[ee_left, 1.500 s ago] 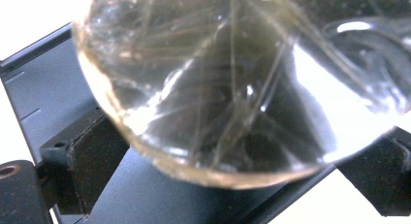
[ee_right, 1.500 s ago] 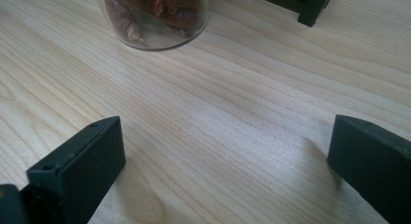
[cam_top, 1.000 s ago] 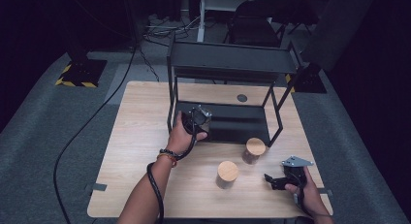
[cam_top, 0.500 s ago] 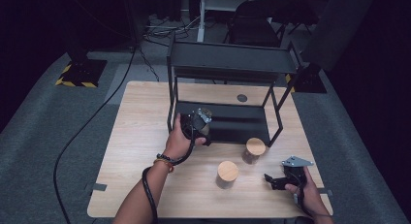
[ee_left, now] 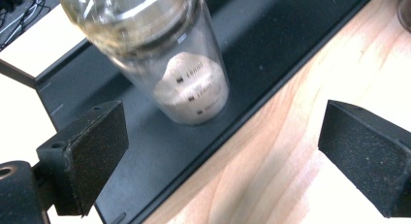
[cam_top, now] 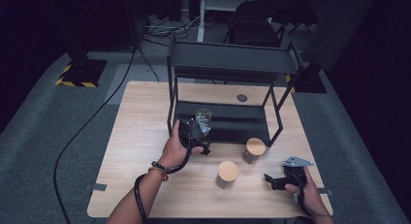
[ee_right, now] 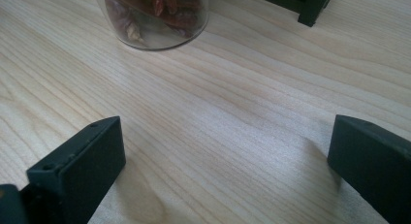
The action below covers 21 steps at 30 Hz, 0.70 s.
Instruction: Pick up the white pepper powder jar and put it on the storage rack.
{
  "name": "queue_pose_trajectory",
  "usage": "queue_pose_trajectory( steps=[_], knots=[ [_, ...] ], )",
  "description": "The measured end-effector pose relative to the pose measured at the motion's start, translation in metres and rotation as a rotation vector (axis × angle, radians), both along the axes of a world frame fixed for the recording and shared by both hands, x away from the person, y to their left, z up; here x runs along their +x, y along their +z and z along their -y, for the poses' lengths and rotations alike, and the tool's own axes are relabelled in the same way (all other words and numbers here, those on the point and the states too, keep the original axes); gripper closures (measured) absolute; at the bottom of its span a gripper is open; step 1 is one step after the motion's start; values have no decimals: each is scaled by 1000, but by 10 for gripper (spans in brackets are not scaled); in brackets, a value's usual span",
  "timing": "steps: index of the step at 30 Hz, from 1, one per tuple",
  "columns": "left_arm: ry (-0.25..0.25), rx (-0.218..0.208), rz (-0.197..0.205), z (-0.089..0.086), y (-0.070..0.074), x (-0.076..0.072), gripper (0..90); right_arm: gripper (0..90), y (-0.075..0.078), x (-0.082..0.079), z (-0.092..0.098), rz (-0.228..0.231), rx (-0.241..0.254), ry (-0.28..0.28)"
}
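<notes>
Pale wood grain covers the table, which carries a black metal rack with a dark lower shelf, all set in a dim room with grey carpet. The left tool stands wide open with nothing between its black, grainy pads; just ahead of it, and apart from them, a clear glass jar stands upright on the rack's lower shelf, with pale powder heaped in its bottom and printed marks on its wall. That jar looks rigid, smooth and breakable, likely slippery and only moderately heavy, so the safest hold is probably across its round wall at mid-height, squarely and gently. The right tool is also wide open and empty, resting low over bare table; ahead of it sits a glass jar of dried red chillies. Two wooden-lidded jars stand between the tools.
</notes>
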State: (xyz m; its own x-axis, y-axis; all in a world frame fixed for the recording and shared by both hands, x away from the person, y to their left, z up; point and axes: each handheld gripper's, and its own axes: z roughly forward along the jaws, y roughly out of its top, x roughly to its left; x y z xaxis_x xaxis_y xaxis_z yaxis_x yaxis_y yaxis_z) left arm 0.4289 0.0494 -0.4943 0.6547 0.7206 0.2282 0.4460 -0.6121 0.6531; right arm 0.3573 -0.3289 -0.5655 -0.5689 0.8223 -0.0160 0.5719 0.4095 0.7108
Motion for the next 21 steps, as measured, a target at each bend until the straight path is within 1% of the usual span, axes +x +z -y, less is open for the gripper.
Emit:
queue_pose_trajectory(
  steps=[4,8,11,14,17,21],
  knots=[
    [-7,6,4,-4,-3,-7,34,0,0,0,0,0,0,0],
    [-10,-4,-2,-8,-6,-14,35,0,0,0,0,0,0,0],
    [-18,0,4,-10,-7,-18,34,0,0,0,0,0,0,0],
    [-25,-10,7,-12,-7,-24,34,0,0,0,0,0,0,0],
    [-35,3,16,-12,-7,-29,34,0,0,0,0,0,0,0],
    [-41,-9,16,-15,-9,-35,34,0,0,0,0,0,0,0]
  ],
)
